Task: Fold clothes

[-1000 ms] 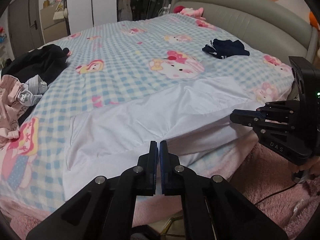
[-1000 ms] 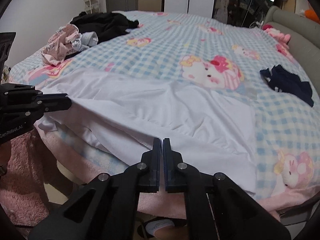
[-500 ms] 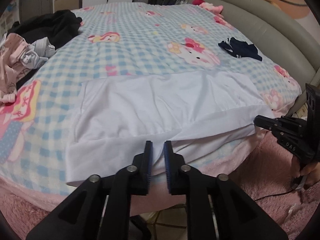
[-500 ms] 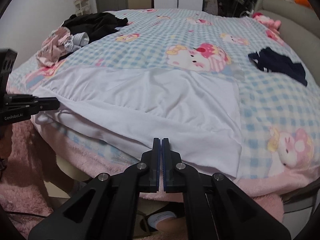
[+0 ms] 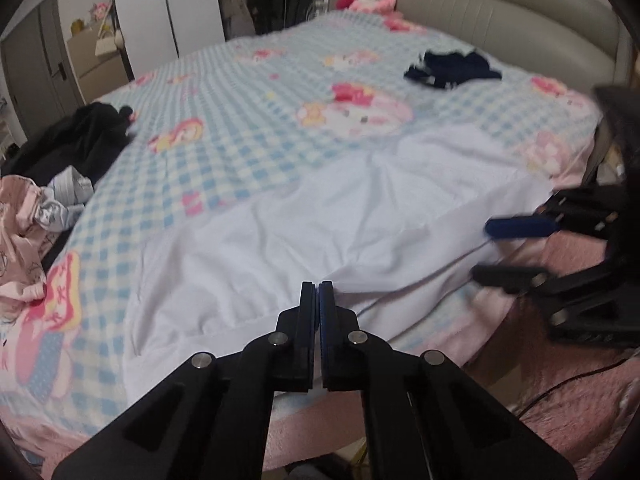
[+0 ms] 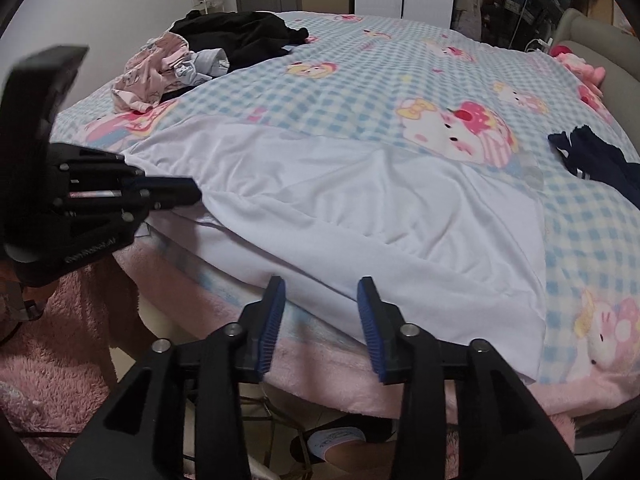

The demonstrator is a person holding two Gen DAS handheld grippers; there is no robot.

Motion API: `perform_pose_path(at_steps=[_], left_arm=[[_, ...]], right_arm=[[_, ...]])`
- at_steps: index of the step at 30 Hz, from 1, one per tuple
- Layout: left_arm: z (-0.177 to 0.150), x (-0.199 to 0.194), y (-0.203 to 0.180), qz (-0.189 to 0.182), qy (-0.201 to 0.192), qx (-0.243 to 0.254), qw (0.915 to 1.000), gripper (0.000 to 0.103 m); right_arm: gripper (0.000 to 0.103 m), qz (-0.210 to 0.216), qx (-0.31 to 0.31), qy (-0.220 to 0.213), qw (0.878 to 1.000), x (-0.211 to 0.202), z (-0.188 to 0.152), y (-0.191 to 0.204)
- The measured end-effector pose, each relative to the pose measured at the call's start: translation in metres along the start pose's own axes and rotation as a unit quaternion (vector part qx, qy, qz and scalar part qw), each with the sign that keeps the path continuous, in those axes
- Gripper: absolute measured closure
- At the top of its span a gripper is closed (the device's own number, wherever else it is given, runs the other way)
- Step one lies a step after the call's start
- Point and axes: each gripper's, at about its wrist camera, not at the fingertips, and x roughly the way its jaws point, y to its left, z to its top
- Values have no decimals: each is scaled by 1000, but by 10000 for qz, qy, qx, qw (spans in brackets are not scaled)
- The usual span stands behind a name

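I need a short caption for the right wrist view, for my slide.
Right gripper open at the near edge of a white garment on a checked bed cover.

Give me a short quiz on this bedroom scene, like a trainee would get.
1. What lies spread along the near edge of the bed? A: a red blanket. B: a white garment. C: a green towel.
2. True or false: both tongs are shut.
3. Complete: the dark blue garment lies alone near the ____.

Key
1. B.
2. False. The left tongs are shut on the white garment's edge. The right tongs have just been opening and stand open, with the garment's edge showing between them, unpinched.
3. Headboard.
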Motion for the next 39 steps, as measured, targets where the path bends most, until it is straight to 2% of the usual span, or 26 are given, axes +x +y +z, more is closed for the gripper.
perform_pose_path(at_steps=[4, 8, 10, 11, 13, 14, 19, 22, 26, 28, 29, 30, 31, 32, 37, 39], left_arm=[[1, -25, -1, -174, -213, 5, 9996, 101], [-12, -13, 1, -150, 75, -44, 9998, 101], [-16, -8, 2, -275, 147, -186, 9993, 101], [-17, -6, 2, -310, 174, -219, 9991, 101], [-19, -3, 1, -404, 251, -232, 9986, 101], [-20, -1, 0, -425, 297, -225, 9984, 101], [-26, 13, 0, -446, 566, -295, 9970, 101], [-29, 17, 4, -591, 613, -479, 9952, 101], [-31, 17, 8, -630, 644, -617, 9940, 100], [-28, 10, 6, -616, 505, -607, 9950, 100], [-26, 7, 3, -605, 424, -540, 9958, 98], [-23, 5, -2, -536, 366, -426, 9970, 87], [-21, 6, -7, -419, 356, -290, 9981, 73], [-19, 8, -13, -333, 337, -148, 9988, 46], [-11, 15, -41, -265, 258, 379, 9986, 44], [-10, 22, -48, -188, 326, 552, 9978, 44]], right_arm=[[61, -48, 72, 20, 10000, 6, 4, -2], [61, -117, 18, 54, 9999, 14, 3, -1], [61, -138, 31, 14, 9999, 15, 3, -2], [64, -142, 42, 2, 9999, 14, 4, -3], [93, -178, 52, -73, 9998, 9, 6, -5], [100, -175, 54, -104, 9998, 6, 6, -6], [102, -63, 57, -209, 9997, -11, 3, -9], [102, 6, 104, -128, 9999, -12, -5, -14], [102, 41, 352, 163, 9992, -1, -17, -23], [100, 177, 420, 45, 9989, -5, -15, -23], [94, 236, 438, -29, 9988, -8, -14, -23], [84, 274, 415, -68, 9987, -9, -13, -21], [79, 274, 378, -66, 9989, -8, -10, -18], [75, 256, 362, -53, 9990, -6, -8, -16], [75, 149, 501, 147, 9985, 5, -3, -16], [70, 36, 527, 170, 9985, 6, -4, -18]])
